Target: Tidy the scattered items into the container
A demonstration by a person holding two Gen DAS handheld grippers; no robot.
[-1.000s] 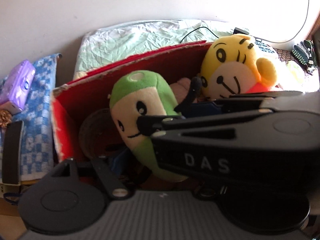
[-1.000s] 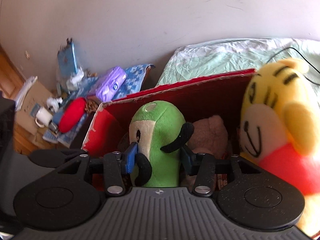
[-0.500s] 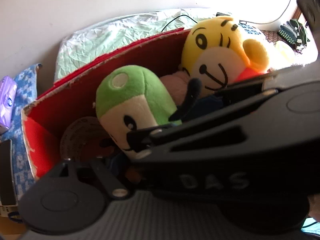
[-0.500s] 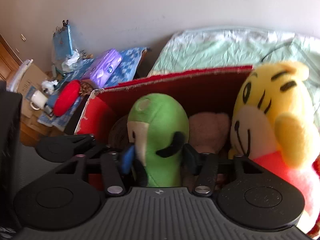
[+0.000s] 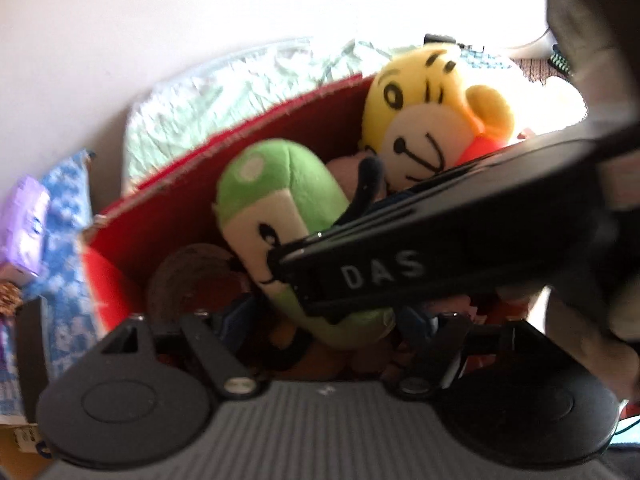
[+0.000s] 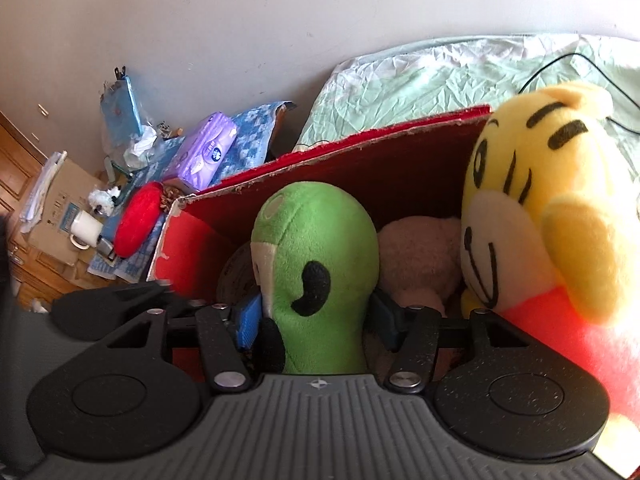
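Observation:
A red cardboard box (image 6: 360, 136) holds a green plush (image 6: 316, 256), a yellow tiger plush (image 6: 532, 200) and a tan plush (image 6: 420, 252). My right gripper (image 6: 316, 320) reaches into the box. Its blue pads (image 6: 248, 320) stand on either side of the green plush's body without squeezing it. In the left wrist view the green plush (image 5: 280, 200) stands tilted beside the tiger plush (image 5: 424, 120), with the right gripper's black housing (image 5: 400, 268) crossing in front. My left gripper (image 5: 326, 320) is low in the box and its jaws are opening, the plush's bottom lying loosely between them.
A bed with a mint sheet (image 6: 420, 80) and a black cable (image 6: 560, 60) lies behind the box. On the left a blue checked cloth (image 6: 252, 140) carries a purple tissue pack (image 6: 204, 156), a red cushion (image 6: 138, 220) and a white mug (image 6: 84, 228).
The right pads have spread away from the green plush's sides. The left jaws have widened and the left wrist view has rolled. The plush stays in the box.

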